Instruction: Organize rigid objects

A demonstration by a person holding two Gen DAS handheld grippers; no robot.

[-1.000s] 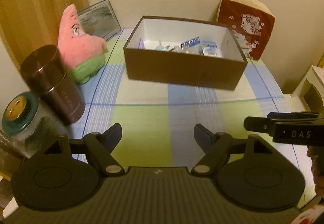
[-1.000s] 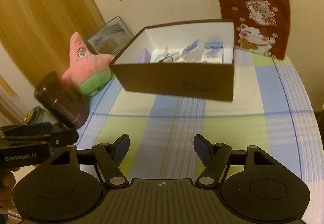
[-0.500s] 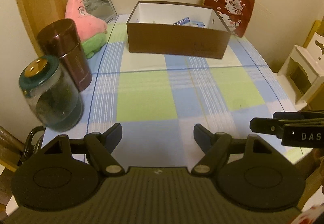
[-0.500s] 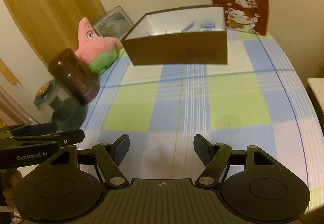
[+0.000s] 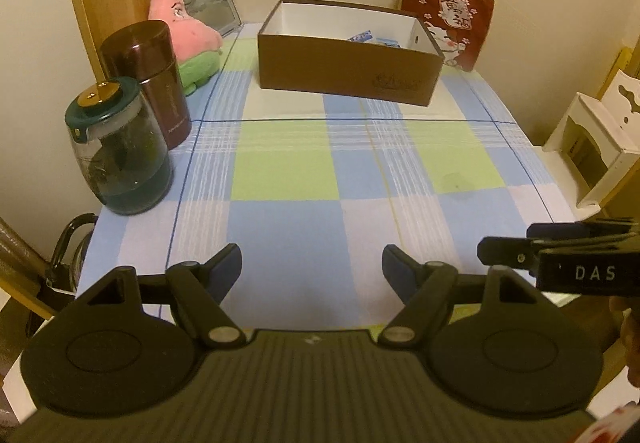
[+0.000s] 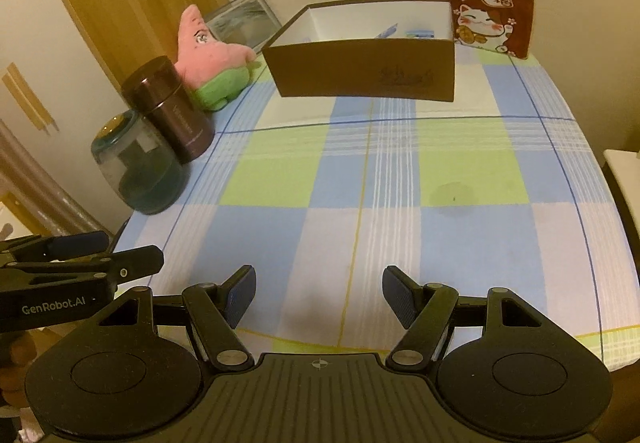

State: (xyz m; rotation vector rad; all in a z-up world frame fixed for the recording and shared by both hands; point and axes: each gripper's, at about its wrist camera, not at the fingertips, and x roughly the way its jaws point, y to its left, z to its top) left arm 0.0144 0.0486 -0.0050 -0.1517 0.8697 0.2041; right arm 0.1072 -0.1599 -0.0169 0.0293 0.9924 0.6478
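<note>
My two wrist views look from the counter's (image 5: 288,227) near edge toward 12 o'clock, sharing the box (image 5: 348,71) (image 6: 364,73).

Box (image 5: 348,65) at table's (image 5: 304,227) far end, jar (image 5: 120,151) & canister (image 5: 150,79) left.

Blue-green-white checked tablecloth (image 5: 280,171); brown cardboard box (image 5: 348,67), white inside; maroon metal canister (image 5: 150,79); pink-green star plush (image 5: 188,39).

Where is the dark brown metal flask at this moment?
In both views the dark brown flask stands upright at the table's left edge, between the green-lidded glass jar in front and the pink star plush behind.
</note>
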